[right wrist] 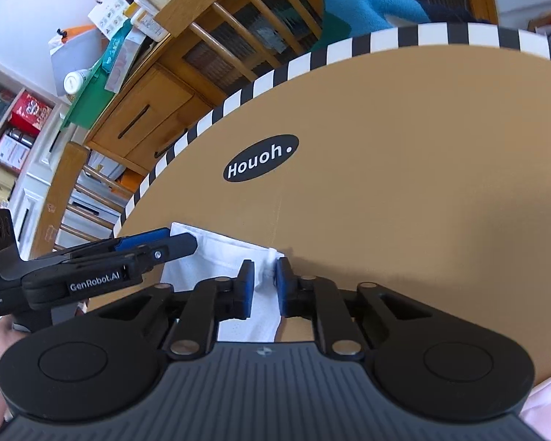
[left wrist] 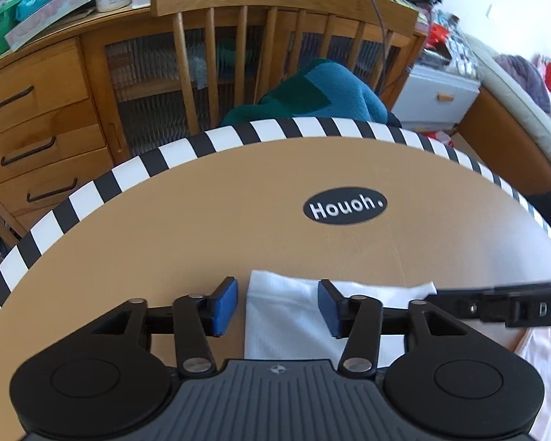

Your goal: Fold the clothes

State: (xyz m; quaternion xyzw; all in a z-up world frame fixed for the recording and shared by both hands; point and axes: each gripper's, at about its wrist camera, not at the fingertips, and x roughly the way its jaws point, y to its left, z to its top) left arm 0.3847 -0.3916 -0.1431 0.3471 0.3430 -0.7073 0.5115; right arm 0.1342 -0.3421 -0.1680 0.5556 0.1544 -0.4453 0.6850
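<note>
Left wrist view: a wooden sideboard (left wrist: 47,117) and a spindle-back chair (left wrist: 275,3) stand behind the round tan table (left wrist: 202,220) with its striped rim. The white garment (left wrist: 286,316) lies at the near edge; the left gripper (left wrist: 277,307) straddles its corner, released, while the right gripper (right wrist: 265,286) is clenched on its other corner.

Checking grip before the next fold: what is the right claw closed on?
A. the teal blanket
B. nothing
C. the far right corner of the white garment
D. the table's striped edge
C: the right claw's blue pads pinch the white garment's bunched corner.
</note>
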